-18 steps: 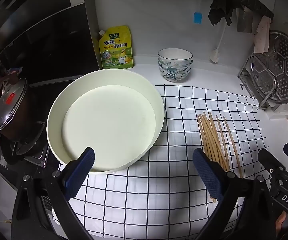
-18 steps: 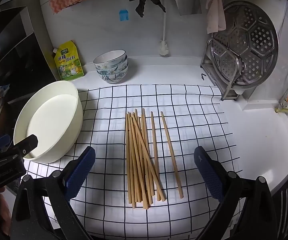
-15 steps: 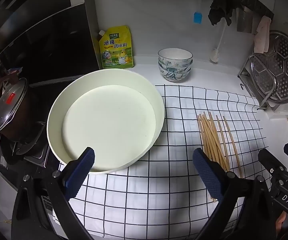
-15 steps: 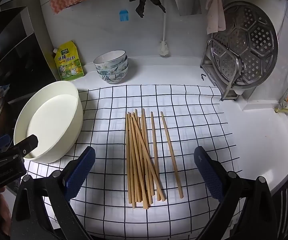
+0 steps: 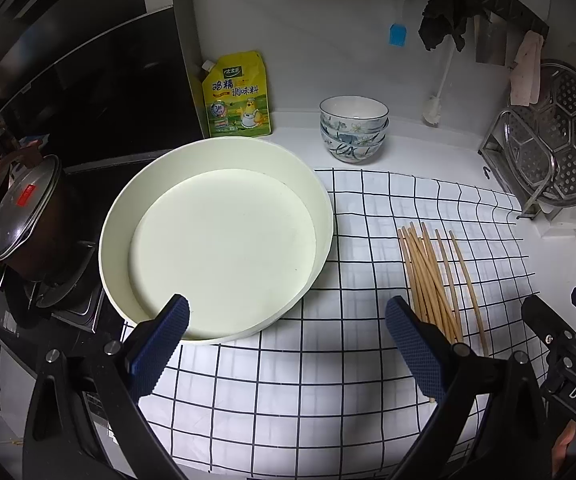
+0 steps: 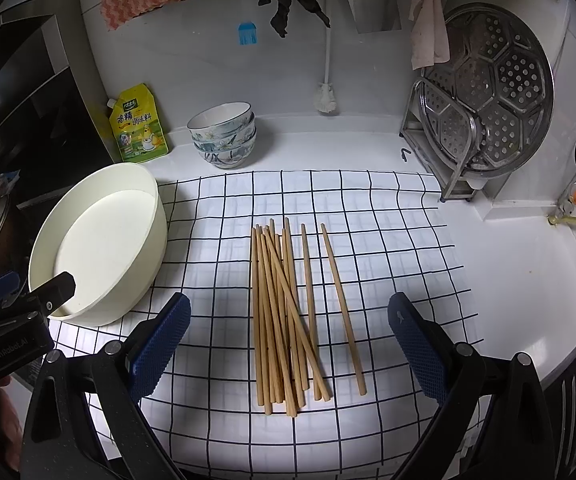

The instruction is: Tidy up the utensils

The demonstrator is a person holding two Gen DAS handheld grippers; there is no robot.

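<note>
Nearest to us, our right gripper [image 6: 288, 346] hangs over the checked cloth [image 6: 388, 216] with its jaws spread wide and nothing between them. Our left gripper [image 5: 286, 344] is equally wide and empty. Straight ahead of the right jaws, centred in their gap, lie the wooden chopsticks [image 6: 284, 312]: a loose bundle with two strays just to its right, all flat on the cloth. Their long axis runs away from us, along the fingers' own line, so we judge a grasp across the shafts needs little wrist roll. From the left gripper the chopsticks [image 5: 428, 276] lie off to the right, so the right hand is plainly nearer. Further left sits the cream round tub [image 6: 100, 240], empty and apart from the sticks.
</note>
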